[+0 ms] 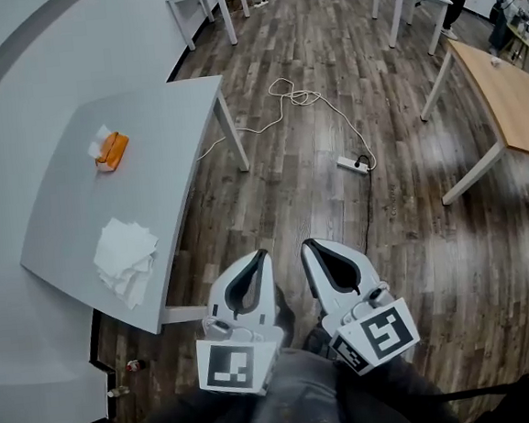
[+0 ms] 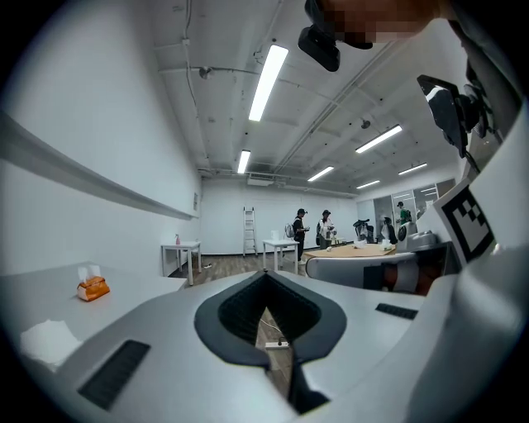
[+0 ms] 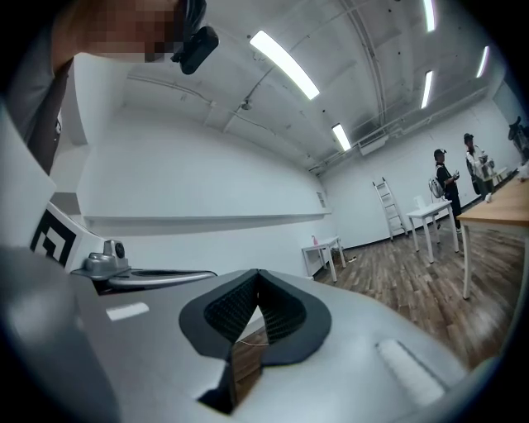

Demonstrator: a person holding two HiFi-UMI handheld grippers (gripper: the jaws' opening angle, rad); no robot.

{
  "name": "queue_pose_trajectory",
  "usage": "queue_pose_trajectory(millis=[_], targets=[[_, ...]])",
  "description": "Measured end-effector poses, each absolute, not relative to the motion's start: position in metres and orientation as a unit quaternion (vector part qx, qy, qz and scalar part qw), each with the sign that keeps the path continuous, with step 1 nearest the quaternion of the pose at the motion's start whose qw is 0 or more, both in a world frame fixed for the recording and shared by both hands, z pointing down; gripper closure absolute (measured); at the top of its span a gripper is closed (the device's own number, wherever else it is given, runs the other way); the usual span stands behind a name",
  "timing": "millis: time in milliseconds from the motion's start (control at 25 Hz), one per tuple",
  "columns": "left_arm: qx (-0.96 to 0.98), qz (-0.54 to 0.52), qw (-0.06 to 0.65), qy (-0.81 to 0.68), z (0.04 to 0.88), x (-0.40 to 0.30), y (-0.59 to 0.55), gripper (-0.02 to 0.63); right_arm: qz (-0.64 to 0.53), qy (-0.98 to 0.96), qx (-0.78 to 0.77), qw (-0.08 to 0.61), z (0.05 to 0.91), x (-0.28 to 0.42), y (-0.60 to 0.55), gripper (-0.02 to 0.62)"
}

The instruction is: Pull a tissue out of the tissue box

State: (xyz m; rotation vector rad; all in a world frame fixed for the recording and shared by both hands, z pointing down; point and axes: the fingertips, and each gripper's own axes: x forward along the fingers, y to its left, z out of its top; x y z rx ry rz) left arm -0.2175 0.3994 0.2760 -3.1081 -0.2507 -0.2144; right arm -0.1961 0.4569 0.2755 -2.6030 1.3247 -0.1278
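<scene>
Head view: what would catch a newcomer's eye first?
The left gripper and right gripper fill the bottom centre, both shut and empty, above the wood floor. On the grey table at left sit an orange tissue box and, nearer, a pile of loose tissues.

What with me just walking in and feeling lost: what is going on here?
A person stands on the wood floor a little way from the grey table, holding a gripper in each hand close to the body. The left gripper and the right gripper are both shut with nothing between their jaws. The orange tissue box sits on the table with a white tissue sticking up, and a pile of loose tissues lies nearer the table's edge. Neither gripper is at the box, so no pull is under way.
</scene>
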Motion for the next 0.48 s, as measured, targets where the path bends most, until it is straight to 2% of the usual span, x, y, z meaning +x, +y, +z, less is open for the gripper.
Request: queue_pose_trajectory(millis=[480], targets=[[-0.997,-0.049,-0.026,-0.051,0.279,-0.083,0.295,0.606,-0.057,0.483,-0.87,0.083,0.28,-0.064,0.344,0.594]])
